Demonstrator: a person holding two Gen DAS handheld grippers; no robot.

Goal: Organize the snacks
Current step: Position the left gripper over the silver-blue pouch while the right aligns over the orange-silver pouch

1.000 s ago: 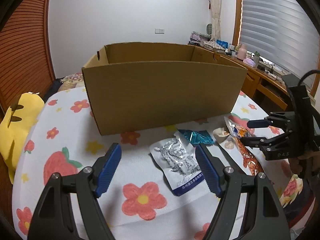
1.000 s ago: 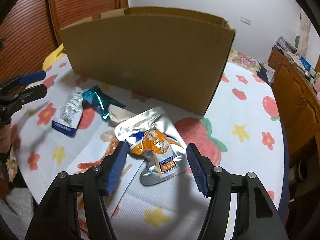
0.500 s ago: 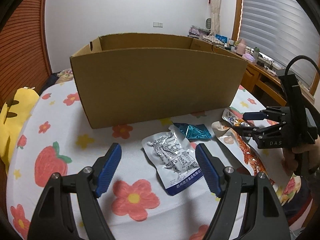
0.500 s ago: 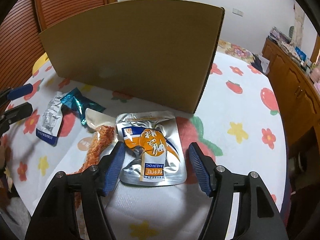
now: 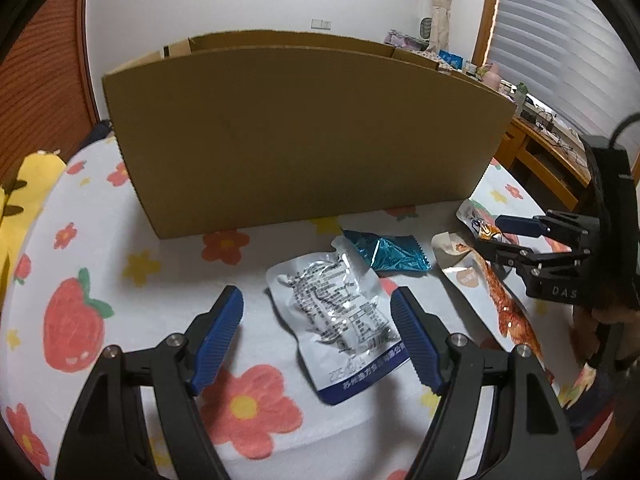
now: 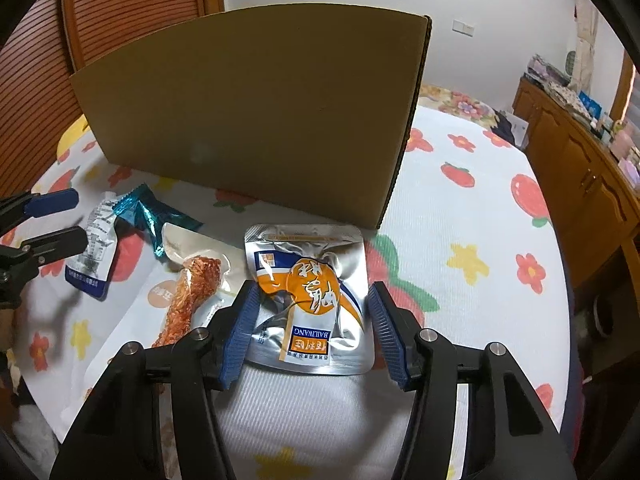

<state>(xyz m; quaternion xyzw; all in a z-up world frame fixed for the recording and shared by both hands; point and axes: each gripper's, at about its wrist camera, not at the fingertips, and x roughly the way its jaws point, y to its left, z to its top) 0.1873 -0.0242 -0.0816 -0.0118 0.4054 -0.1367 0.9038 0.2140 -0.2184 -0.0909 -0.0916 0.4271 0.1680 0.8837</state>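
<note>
A cardboard box [image 5: 304, 136] stands on the bench [image 5: 100, 240], which is covered by a white cloth printed with flowers and strawberries, and four snack packs lie in a row in front of the box's near wall. Farthest left, the left gripper [image 5: 316, 336] hangs released, its blue pads spread either side of a silver pouch with a blue bottom edge [image 5: 340, 320], not touching it. Just right of that pouch, and meeting its top corner, lies a teal foil wrapper [image 5: 386, 254]. Next comes a clear pack holding an orange-red drumstick [image 6: 188, 292] (its meat shows through the film), lying slantwise. Farthest right, close to the box's corner, rests a silver and orange pouch [image 6: 308, 292] marked BAILIWANG. The right gripper [image 6: 312, 328] is also released, its pads straddling the lower half of this pouch, close to its edges; whether they touch it I cannot tell.
</note>
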